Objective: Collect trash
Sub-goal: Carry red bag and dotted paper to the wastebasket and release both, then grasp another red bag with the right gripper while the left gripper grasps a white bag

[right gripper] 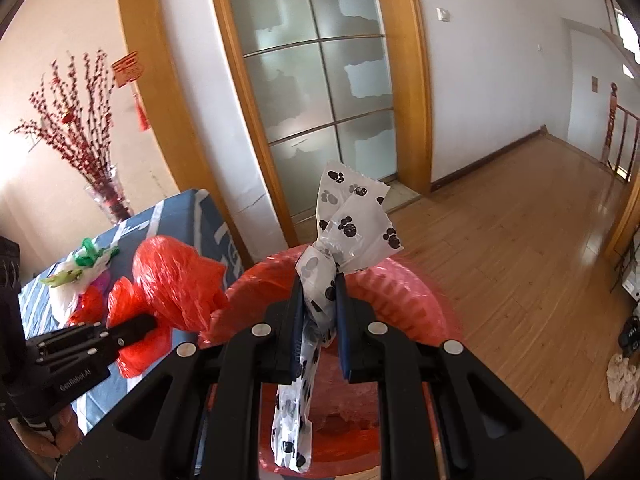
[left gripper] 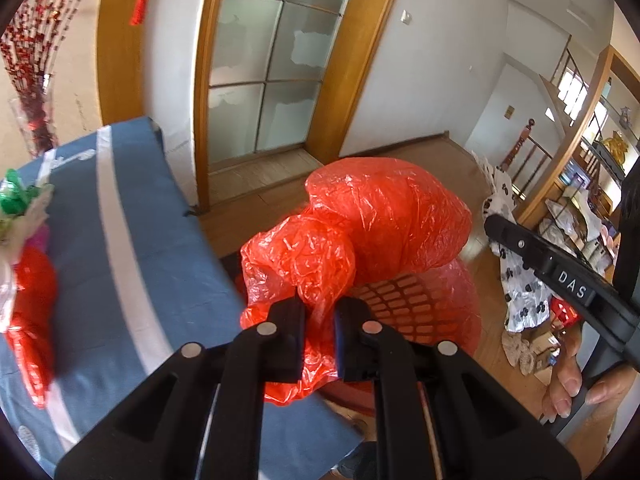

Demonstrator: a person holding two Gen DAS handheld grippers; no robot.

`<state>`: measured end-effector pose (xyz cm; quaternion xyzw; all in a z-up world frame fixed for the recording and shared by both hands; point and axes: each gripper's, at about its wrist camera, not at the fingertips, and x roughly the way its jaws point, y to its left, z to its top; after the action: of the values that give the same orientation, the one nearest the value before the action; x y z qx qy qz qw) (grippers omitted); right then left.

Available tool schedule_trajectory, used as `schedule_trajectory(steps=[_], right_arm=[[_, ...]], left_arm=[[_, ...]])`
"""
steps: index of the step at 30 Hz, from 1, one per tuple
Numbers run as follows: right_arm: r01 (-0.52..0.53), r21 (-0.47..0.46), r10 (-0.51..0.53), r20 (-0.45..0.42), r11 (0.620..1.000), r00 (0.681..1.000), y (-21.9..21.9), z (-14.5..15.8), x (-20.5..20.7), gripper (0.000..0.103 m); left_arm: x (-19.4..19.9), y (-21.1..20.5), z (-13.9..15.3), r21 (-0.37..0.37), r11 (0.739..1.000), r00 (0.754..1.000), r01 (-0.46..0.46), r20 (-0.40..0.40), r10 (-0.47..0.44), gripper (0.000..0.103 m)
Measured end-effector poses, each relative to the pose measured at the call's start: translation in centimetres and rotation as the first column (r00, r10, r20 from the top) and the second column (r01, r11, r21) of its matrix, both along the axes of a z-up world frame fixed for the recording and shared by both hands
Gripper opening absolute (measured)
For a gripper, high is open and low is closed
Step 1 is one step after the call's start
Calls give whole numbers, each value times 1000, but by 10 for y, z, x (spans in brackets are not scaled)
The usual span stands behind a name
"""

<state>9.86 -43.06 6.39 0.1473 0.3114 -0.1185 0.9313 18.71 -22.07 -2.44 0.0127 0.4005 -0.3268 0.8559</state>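
Your left gripper [left gripper: 318, 334] pinches a puffy red bag [left gripper: 360, 232] just over the rim of the red basket [left gripper: 404, 300], beside the blue table [left gripper: 132, 264]. Your right gripper [right gripper: 318, 320] squeezes a white paw-print bag [right gripper: 320, 288] above the same basket.

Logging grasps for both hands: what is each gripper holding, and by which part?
The left gripper pinches the red plastic bag by its crumpled loose end. The right gripper clamps the paw-print bag just below its knot.
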Motion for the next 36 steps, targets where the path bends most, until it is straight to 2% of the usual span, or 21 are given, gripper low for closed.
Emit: schedule_trajectory(steps=[8,11,13,16,17,19,25,31,36], right_arm=[[32,21,-31,-7,999,999,-17,-6,-1,15],[30,40,-29,-12,999,999,-22,-8,3,16],[33,53,-32,-20,998,999,-26,-11,6,19],[34,63,-32,-33,997,999,-31,-16,5,22],[33,71,-30,-36,997,999,-32,-18,5,29],[33,80,-30,-36,996,999,-32,-21,4,35],[25,64,-21,-57,998,998,-27,-25,2,35],[8,26,-7,-46,1000,999,-12,-18,3,35],[-52,-5,52,-38,999,998,15,-11,8,35]], left_arm=[[6,-34,-16,22,998,998,52,-29,-52,13],[10,-43,-21,28,998,998,56,-42,-54,18],[12,-46,-26,32,998,997,50,-53,-48,30],[13,-46,-30,36,999,998,41,-57,-39,38],[14,-44,-31,35,999,997,39,-61,-37,39],[15,-40,-33,36,999,997,33,-64,-30,42],[14,-25,-34,37,999,998,5,-66,-2,45],[3,10,-20,37,998,998,-55,17,55,50],[-4,53,-6,28,992,990,-125,75,123,54]])
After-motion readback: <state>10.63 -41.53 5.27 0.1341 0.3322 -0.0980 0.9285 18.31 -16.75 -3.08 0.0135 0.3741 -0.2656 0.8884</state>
